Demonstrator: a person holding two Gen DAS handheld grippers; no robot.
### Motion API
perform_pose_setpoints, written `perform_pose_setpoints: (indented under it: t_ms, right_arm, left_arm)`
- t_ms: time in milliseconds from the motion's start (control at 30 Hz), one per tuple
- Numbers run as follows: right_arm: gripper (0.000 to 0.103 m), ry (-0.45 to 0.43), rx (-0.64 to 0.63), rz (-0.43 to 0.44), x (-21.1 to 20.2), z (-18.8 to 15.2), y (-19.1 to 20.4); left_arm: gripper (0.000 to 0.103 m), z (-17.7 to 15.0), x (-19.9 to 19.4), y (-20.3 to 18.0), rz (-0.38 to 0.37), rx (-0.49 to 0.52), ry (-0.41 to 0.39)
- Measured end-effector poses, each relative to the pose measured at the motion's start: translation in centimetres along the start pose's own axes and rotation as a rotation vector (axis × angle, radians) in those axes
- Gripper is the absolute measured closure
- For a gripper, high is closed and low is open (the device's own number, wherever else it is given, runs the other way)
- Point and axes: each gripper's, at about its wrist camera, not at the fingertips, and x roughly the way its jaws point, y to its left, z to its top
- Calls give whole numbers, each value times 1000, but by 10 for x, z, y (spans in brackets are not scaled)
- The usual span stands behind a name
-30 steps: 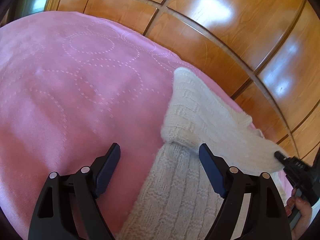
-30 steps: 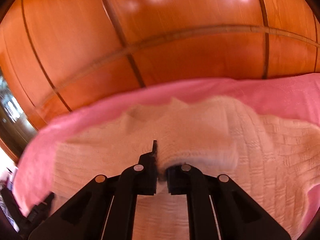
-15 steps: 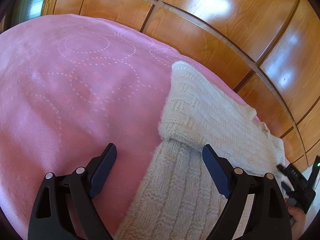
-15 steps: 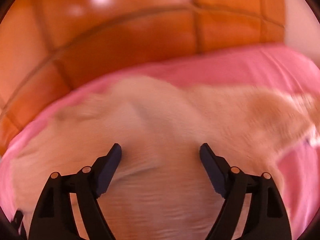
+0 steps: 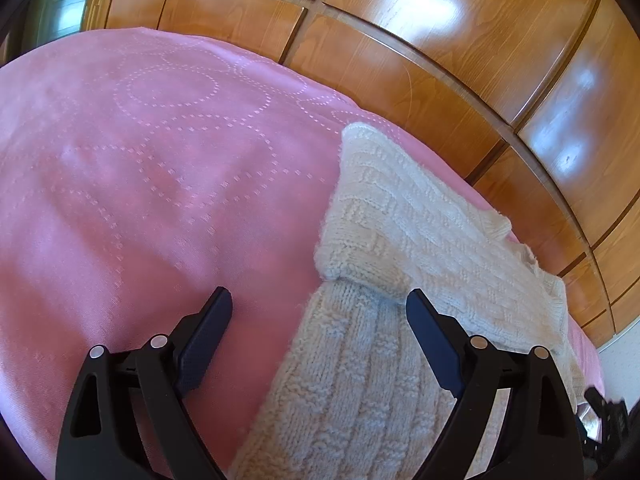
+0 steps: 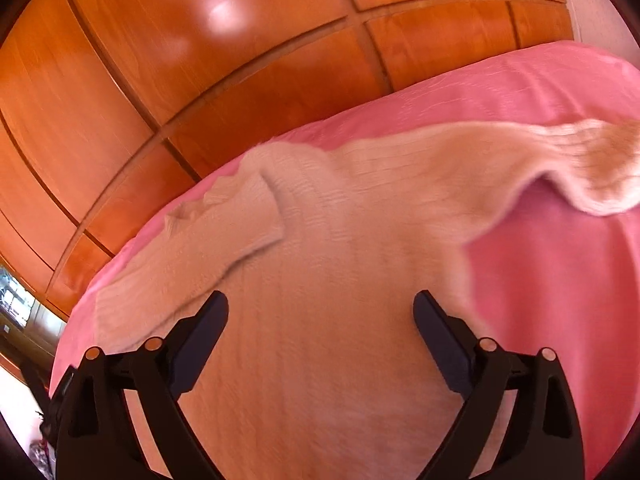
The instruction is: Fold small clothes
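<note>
One cream knit sweater [image 5: 400, 360] flat on pink bedspread [image 5: 140, 180], lower right of left view; one sleeve [image 6: 192, 256] folded over body. Two claws: left claw [image 5: 319, 322] released, empty; right claw [image 6: 321, 326] opening, nothing between pads. Wooden wardrobe panels [image 6: 200, 60] behind, upper frame.

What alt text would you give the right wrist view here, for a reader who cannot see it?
A cream knitted sweater lies spread on a pink bedspread, one sleeve folded across its body and the other stretched out to the right. The right gripper hovers over it, its jaws opening and pinching nothing. Wooden wardrobe doors stand behind.
</note>
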Motion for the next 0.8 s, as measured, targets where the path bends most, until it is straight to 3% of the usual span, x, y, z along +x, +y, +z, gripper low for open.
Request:
perform_pose_setpoints:
  t_ms: [167,300,467,800]
  right_arm:
    - [19,-61,77,-53,-29,1,-46]
    - [23,-93,297,-94,-49,9,-111]
    - [41,-179,512,-112,-75,18,-184]
    - [58,-364,868,-49,-96,30,-282]
  left_arm:
    - [15,0,-1,0,2,2,-3]
    - [15,-1,-3,0,7,1,-9]
    - [15,-1,-3,-1,15,9,-8]
    - [15,0,-1,-1,18,16,-5]
